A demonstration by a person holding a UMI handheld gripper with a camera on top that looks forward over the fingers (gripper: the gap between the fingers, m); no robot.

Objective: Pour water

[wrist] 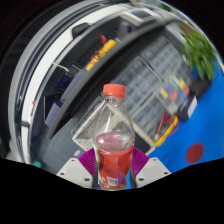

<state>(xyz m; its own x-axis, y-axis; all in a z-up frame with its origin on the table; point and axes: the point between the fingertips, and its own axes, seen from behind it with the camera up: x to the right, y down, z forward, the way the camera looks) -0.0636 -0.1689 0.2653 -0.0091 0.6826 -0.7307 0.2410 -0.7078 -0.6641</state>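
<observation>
Gripper view: you look forward along the two fingers, with the whole scene tilted.
Hand-held gripper (113,168): your fingers pinch the lower body of the bottle, their magenta pads (88,161) pressed against it on either side.
Bottle (113,135): clear plastic with an orange-red cap, held upright between the fingers; it is filled with red liquid to roughly half its height, the upper part clear.
Worktop (195,125): a blue surface lies beyond the bottle, carrying a red dot.
Background: a dark keyboard-like panel (150,85) and green leaves (200,50) lie beyond; finer detail cannot be told.
</observation>
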